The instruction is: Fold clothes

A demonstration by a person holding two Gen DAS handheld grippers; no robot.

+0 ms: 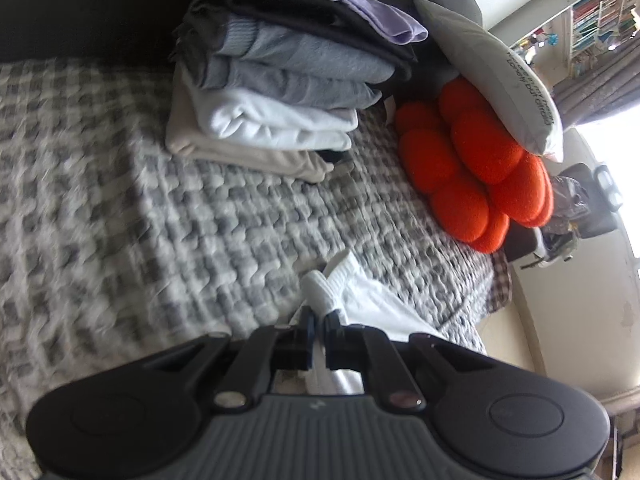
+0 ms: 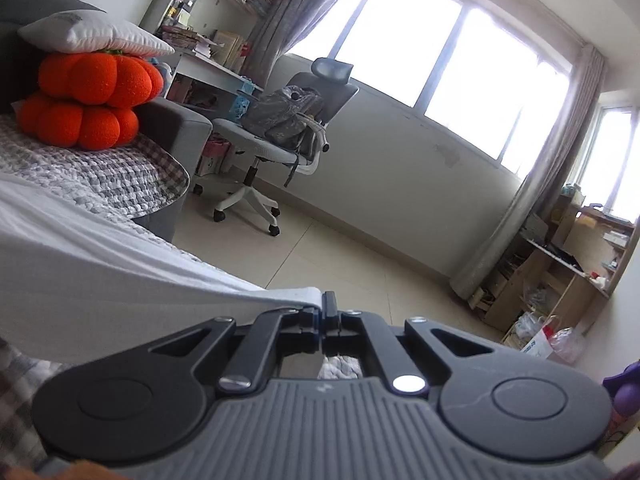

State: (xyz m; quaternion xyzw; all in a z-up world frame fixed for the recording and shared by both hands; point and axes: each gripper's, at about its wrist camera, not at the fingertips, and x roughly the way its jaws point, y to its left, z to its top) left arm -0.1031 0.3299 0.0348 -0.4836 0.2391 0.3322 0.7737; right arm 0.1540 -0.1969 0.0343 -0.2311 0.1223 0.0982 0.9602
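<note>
1. Left wrist view: left gripper (image 1: 319, 322) is clamped tight on a ribbed edge of the white garment (image 1: 372, 308), which trails off to the right over the checked blanket (image 1: 140, 200).
2. Right gripper (image 2: 324, 307) pinches the same white garment (image 2: 100, 264) at its hem; the cloth stretches away leftward.
3. Open floor (image 2: 320, 248) ahead, office chair (image 2: 288, 120) beyond.
4. Folded pile (image 1: 280, 92) sits further back, beside the orange cushions (image 1: 472, 160).

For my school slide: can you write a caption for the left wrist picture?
Left gripper pinches a white garment above the checked blanket, near folded clothes.
</note>
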